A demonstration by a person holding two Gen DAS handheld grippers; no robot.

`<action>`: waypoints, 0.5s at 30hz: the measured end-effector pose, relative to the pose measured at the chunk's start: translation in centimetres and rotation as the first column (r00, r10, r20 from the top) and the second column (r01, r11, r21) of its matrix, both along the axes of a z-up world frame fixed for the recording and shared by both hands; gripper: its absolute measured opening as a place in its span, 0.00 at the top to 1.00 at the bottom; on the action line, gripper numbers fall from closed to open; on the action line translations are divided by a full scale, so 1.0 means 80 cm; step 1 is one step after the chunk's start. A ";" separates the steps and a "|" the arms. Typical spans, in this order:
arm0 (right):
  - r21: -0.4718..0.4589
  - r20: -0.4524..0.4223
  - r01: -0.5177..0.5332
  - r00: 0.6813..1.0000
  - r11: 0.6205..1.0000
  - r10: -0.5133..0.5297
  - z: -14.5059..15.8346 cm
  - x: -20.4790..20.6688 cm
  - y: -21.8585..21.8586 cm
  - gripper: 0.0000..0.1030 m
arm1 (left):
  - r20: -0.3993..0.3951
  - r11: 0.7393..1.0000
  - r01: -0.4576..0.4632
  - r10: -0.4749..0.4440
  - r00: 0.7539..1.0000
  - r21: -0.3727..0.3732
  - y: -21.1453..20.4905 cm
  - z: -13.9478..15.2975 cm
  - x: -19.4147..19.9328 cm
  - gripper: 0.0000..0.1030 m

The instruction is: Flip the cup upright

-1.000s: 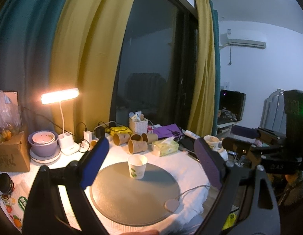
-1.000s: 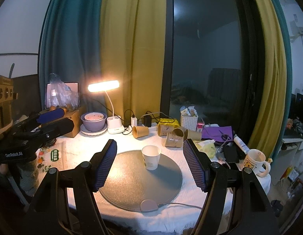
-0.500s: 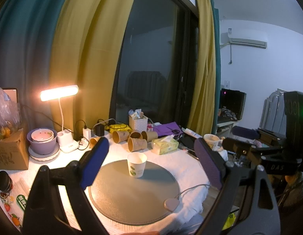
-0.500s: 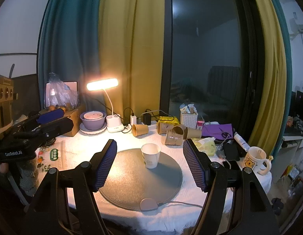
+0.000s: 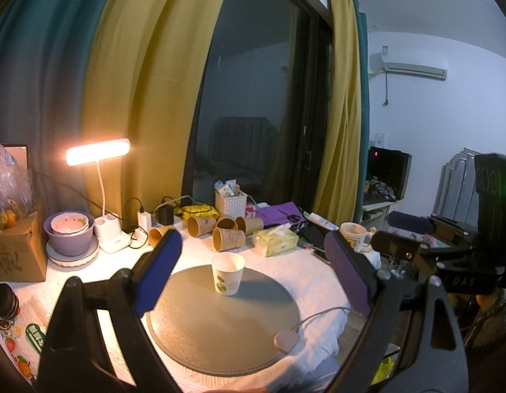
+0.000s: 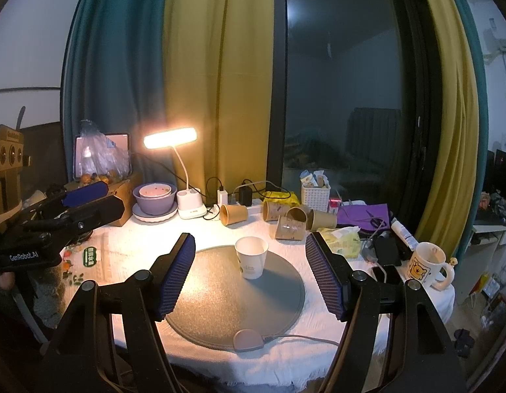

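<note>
Black gripper (image 6: 251, 276) frames w/ ribbed blue pads (image 6: 176, 275), silver screws.

A lit lamp (image 6: 170, 138) glows at the back of the desk (image 6: 138, 239), a purple bowl (image 6: 153, 200) just beside its base. Brown paper cups (image 6: 234, 214) lie tipped near a white basket (image 6: 315, 193). A bear mug (image 6: 426, 263) stands at the right edge, a tissue pack (image 5: 275, 241) nearby.
</note>
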State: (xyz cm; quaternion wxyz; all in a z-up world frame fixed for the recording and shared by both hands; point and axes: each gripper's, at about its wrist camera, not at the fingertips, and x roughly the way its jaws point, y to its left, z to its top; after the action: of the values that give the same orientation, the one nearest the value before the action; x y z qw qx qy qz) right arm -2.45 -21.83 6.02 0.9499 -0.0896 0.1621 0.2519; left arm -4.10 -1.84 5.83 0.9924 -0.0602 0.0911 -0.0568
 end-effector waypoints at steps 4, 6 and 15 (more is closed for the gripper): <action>0.000 -0.001 0.000 1.000 1.000 0.000 0.000 0.000 0.000 0.29 | 0.000 1.000 0.000 0.000 1.000 0.001 0.000 0.000 0.000 0.13; 0.000 -0.001 0.000 1.000 1.000 0.000 -0.001 -0.001 0.000 0.29 | 0.003 1.000 -0.001 0.001 1.000 0.000 -0.001 0.000 0.000 0.13; 0.000 -0.002 0.002 1.000 1.000 -0.002 -0.001 -0.001 0.001 0.29 | 0.002 1.000 -0.001 0.001 1.000 0.000 -0.003 -0.001 0.000 0.13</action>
State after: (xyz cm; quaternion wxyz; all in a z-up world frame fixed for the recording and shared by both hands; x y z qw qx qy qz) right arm -2.50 -21.77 5.95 0.9499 -0.0890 0.1631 0.2511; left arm -4.10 -2.07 5.75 0.9925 -0.0601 0.0900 -0.0561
